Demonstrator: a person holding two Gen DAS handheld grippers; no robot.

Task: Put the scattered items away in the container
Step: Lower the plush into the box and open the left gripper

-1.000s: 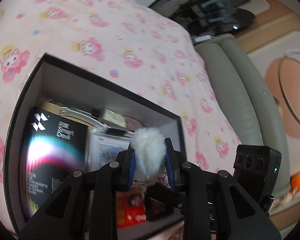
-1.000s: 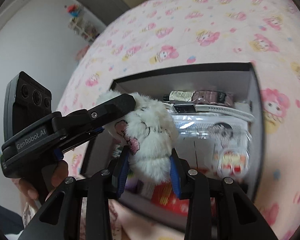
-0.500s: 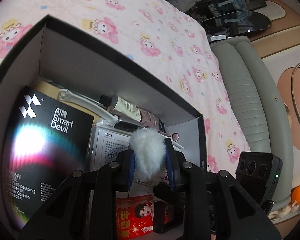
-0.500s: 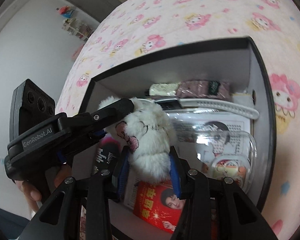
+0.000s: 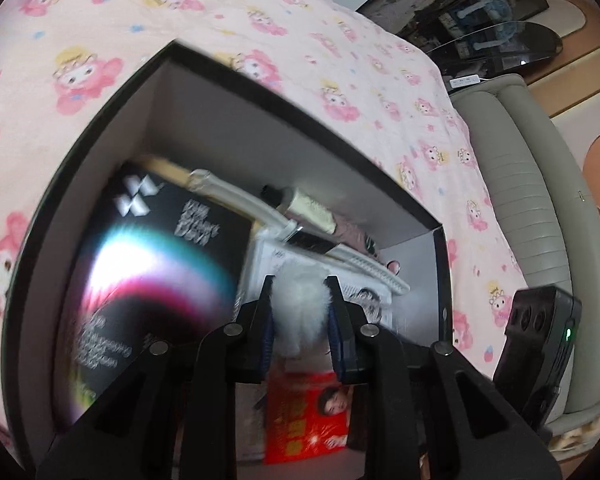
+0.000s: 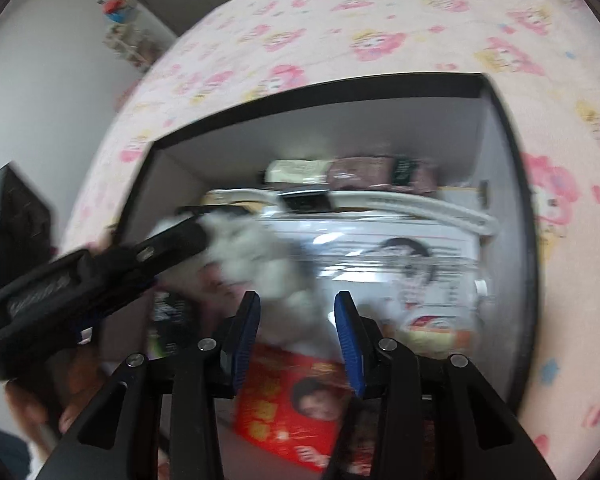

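Left wrist view: the left gripper [image 5: 299, 294] is seen over the open black box [image 5: 100, 120], which rests on a pink cartoon-print bedspread [image 5: 260, 20]. A white plush toy [image 5: 298, 312] is pressed between the blue pads; the jaws are narrow and closing on it. Inside the box are listed a black carton with a rainbow glare [image 5: 148, 280], a white curved handle-like item [image 5: 260, 212], a small cream tube [image 5: 310, 210], a white printed package [image 5: 268, 264] and a red printed packet [image 5: 304, 420]. The right gripper's black body with a green light [image 5: 540, 352] is seen at the right edge, beside a grey padded sofa [image 5: 520, 200].

Right wrist view: the picture is blurred. The right gripper [image 6: 298, 312] is held above the same box [image 6: 528, 280]. The toy's [image 6: 260, 256] lower end lies between the blue pads, with gaps visible at both sides; the jaws stand partly apart and are not seen to press it. The left gripper [image 6: 172, 240] enters from the left with the toy's upper end in its tips, and a hand [image 6: 40, 400] is seen beneath it. The toy hangs within the box opening, above the red packet [image 6: 292, 400] and a clear plastic case [image 6: 400, 264].
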